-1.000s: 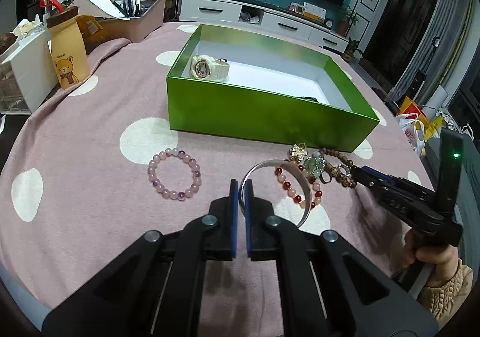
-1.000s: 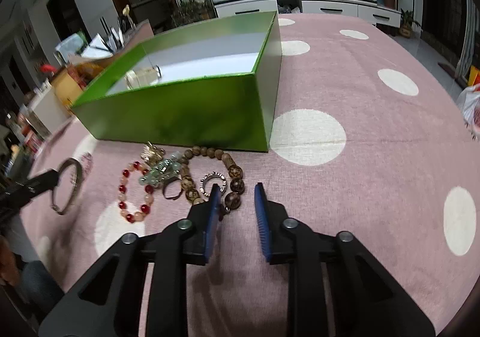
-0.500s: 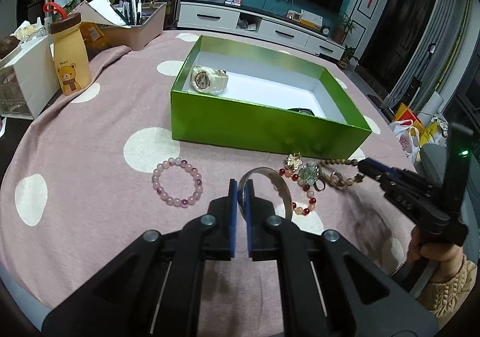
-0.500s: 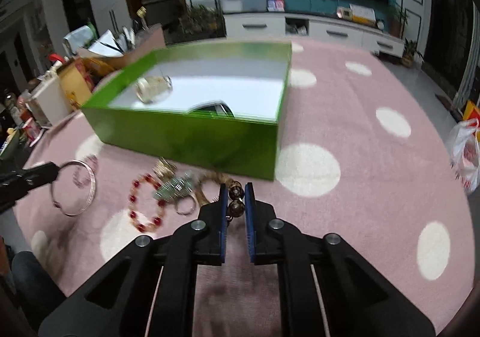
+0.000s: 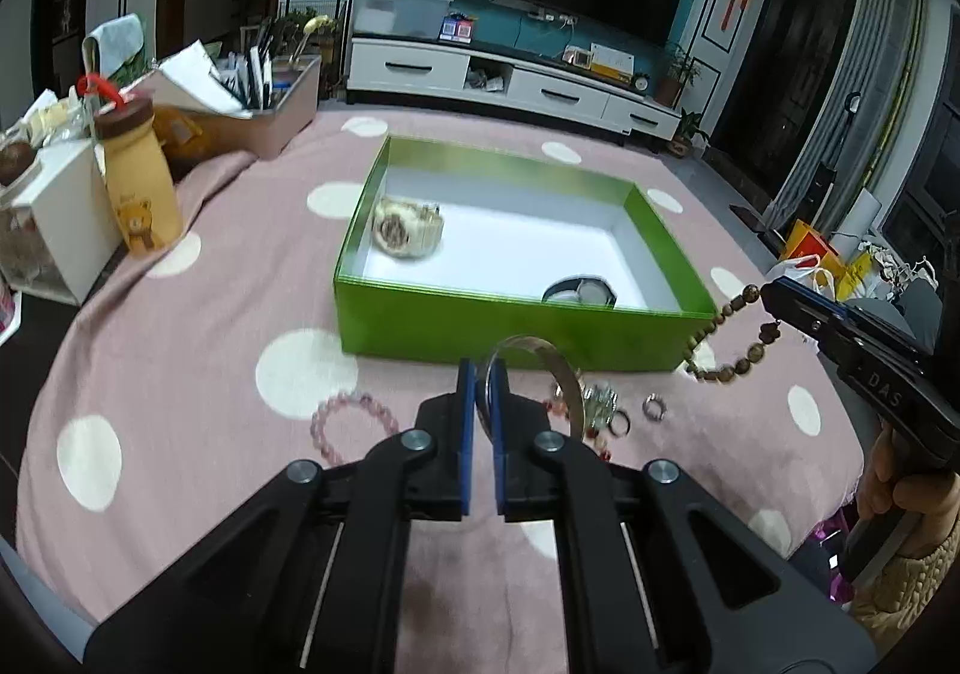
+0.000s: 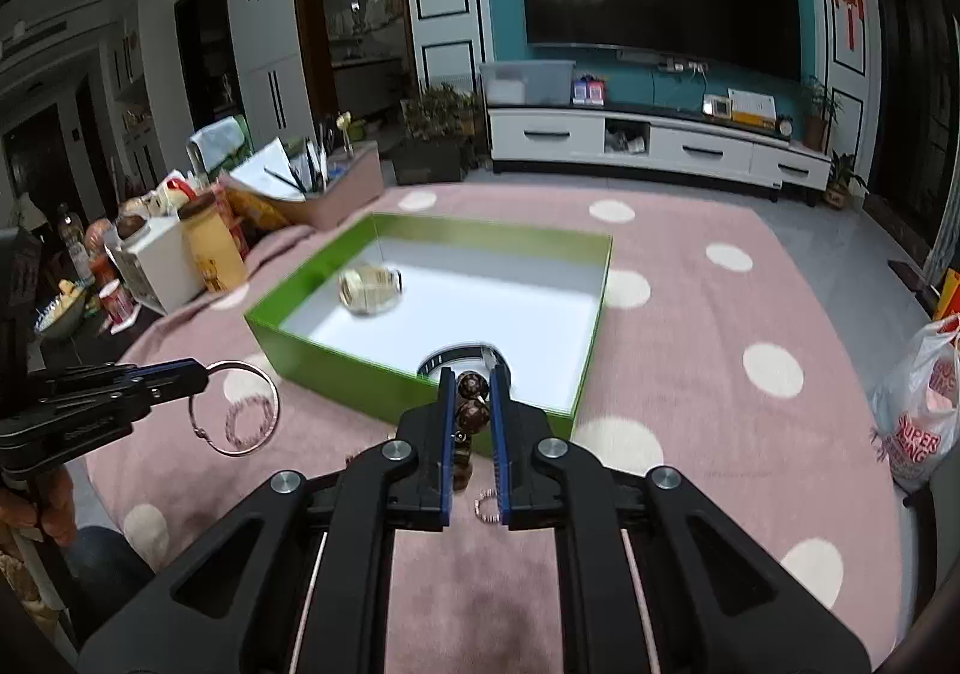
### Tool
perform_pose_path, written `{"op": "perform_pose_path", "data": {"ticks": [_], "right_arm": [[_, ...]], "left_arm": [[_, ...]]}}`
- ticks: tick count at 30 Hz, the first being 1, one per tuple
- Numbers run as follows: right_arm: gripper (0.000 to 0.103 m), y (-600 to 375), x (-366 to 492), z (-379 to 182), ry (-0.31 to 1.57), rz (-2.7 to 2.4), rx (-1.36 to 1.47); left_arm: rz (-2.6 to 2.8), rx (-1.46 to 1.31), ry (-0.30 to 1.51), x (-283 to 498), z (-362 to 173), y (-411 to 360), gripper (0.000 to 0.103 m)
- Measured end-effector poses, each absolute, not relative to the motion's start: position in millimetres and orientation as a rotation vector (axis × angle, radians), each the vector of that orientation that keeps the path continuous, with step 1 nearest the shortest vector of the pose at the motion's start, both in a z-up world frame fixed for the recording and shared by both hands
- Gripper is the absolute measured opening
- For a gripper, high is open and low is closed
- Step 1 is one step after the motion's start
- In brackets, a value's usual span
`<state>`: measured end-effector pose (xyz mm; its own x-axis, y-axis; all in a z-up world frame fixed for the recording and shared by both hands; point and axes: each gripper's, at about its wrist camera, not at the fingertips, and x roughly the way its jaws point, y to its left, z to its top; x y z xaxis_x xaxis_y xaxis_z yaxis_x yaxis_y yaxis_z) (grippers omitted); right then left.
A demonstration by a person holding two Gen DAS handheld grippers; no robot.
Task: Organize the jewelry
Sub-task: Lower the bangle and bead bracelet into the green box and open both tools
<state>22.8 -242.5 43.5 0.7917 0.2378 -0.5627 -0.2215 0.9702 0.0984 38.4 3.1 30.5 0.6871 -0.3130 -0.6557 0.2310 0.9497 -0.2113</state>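
A green box [image 5: 516, 323] [image 6: 336, 350] with a white floor holds a cream watch [image 5: 408, 227] [image 6: 367, 287] and a dark watch [image 5: 581, 291] [image 6: 465, 356]. My left gripper [image 5: 482, 374] [image 6: 201, 377] is shut on a silver bangle [image 5: 555, 374] [image 6: 237, 410], held above the pink cloth in front of the box. My right gripper [image 6: 471, 383] [image 5: 768, 293] is shut on a brown wooden bead bracelet [image 5: 729, 350] [image 6: 471, 404], which hangs in the air by the box's near right corner.
On the cloth lie a pink bead bracelet [image 5: 354, 425], a red bead bracelet [image 5: 561, 407], a green charm [image 5: 600, 401] and small rings [image 5: 654, 407] [image 6: 487, 509]. A yellow bear bottle [image 5: 141, 182], a white box [image 5: 66, 218] and a pen tray [image 5: 264, 116] stand at the left.
My right gripper closed on the wooden bead bracelet and lifted it off the cloth toward the box. My left gripper rose higher with the silver bangle.
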Motion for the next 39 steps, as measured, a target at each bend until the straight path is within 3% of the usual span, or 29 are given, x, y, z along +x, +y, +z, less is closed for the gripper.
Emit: {"op": "perform_pose_path", "data": {"ticks": [17,36,38,39], "right_arm": [[0.011,-244.0,81.4,59.5,0.589,0.242,0.023],[0.011,-234.3,156.8,11.5,0.730,0.227,0.038],[0.017,-237.8,160.1,8.6,0.738,0.219,0.055],[0.025,-239.5,160.0,7.4,0.742,0.218,0.065]], "left_arm": [[-0.271,-0.053,0.731,119.8,63.5,-22.0,0.004],[-0.216,0.013,0.888,195.4,2.9,-51.3,0.005],[-0.213,0.022,0.896,196.8,-0.6,-53.6,0.005],[-0.211,0.025,0.900,197.1,-1.5,-54.0,0.008]]}}
